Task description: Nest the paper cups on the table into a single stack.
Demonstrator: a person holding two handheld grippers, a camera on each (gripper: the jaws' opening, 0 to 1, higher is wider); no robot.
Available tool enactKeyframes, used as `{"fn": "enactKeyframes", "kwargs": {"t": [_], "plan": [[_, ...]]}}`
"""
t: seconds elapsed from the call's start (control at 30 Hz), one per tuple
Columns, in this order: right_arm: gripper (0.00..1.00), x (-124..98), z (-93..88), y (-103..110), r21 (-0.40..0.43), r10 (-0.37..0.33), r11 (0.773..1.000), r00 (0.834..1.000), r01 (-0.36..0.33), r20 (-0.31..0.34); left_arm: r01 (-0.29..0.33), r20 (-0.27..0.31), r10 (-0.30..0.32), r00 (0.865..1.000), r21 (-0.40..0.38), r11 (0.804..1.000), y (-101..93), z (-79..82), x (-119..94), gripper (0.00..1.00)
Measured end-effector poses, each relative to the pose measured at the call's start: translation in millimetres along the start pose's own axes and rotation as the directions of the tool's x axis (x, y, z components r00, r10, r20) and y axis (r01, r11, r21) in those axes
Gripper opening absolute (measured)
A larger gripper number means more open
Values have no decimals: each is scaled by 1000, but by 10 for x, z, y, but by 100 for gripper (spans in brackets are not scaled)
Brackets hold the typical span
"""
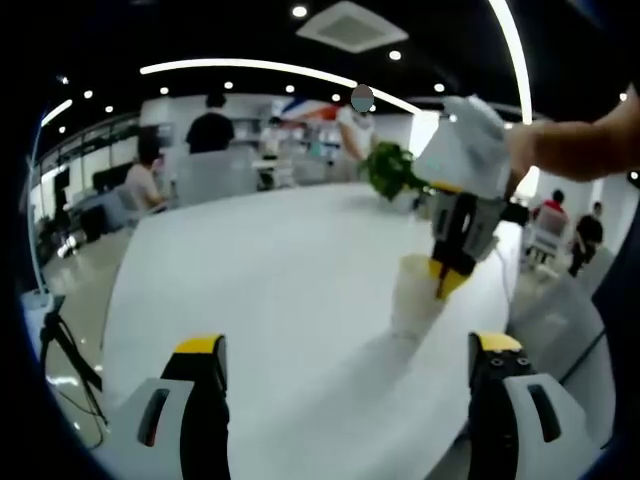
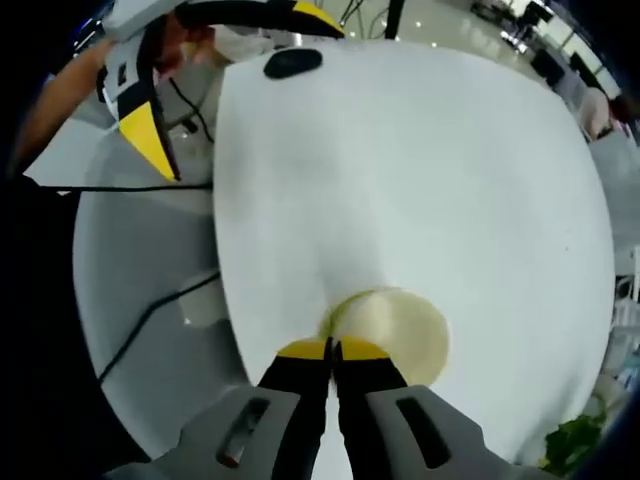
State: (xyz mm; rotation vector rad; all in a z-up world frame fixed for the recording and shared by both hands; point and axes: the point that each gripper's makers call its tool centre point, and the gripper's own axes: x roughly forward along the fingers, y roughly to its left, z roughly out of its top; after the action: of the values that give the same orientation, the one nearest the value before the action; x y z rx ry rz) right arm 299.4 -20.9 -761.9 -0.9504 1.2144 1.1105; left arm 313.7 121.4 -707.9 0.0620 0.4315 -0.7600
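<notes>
A white paper cup (image 1: 413, 296) stands upright on the white table (image 1: 260, 270), toward its right side. My right gripper (image 1: 447, 282) comes down from the upper right, held by a hand, and is shut on the cup's rim. In the right gripper view I look down into the cup (image 2: 400, 328), with the shut right gripper (image 2: 332, 350) pinching its near rim. My left gripper (image 1: 348, 345) is open and holds nothing, a short way in front of the cup. One of its yellow-tipped fingers (image 2: 148, 125) shows at the upper left. Whether more cups are nested inside, I cannot tell.
A small black object (image 2: 292, 62) lies on the table (image 2: 420, 180) near its far edge. A green plant (image 1: 392, 168) stands behind the cup. A tripod (image 1: 60, 350) stands on the floor to the left. People (image 1: 210, 128) sit and stand in the office behind.
</notes>
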Motion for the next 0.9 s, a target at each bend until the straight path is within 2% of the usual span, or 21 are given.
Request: {"fn": "enactKeyframes", "kwargs": {"t": [0.13, 0.23, 0.33, 0.57, 0.67, 0.9], "plan": [[0, -25, 16, -44, -35, -28, 999, 1000, 28, 9, 0, -1, 0, 1000, 0, 1000, 1, 6, 5, 98], [8, -35, -23, -85, -66, -40, 997, 999, 40, -3, -1, -1, 1, 1000, -2, 1000, 8, 3, 15, 98], [14, -58, -6, -141, -73, -56, 996, 998, 58, 23, 0, -4, 0, 1000, -3, 1000, 6, -8, 27, 98], [34, -147, -1, -216, -99, -80, 991, 995, 85, 58, 3, -12, -3, 1000, -6, 1000, -2, -45, 46, 98], [35, -211, 30, -270, -116, -104, 987, 991, 113, 82, 4, -15, -4, 1000, -4, 1000, -2, -51, 58, 98], [43, -325, 28, -267, -117, -93, 987, 989, 107, 115, 9, -12, -9, 1000, 0, 1000, -18, -32, 81, 98]]}}
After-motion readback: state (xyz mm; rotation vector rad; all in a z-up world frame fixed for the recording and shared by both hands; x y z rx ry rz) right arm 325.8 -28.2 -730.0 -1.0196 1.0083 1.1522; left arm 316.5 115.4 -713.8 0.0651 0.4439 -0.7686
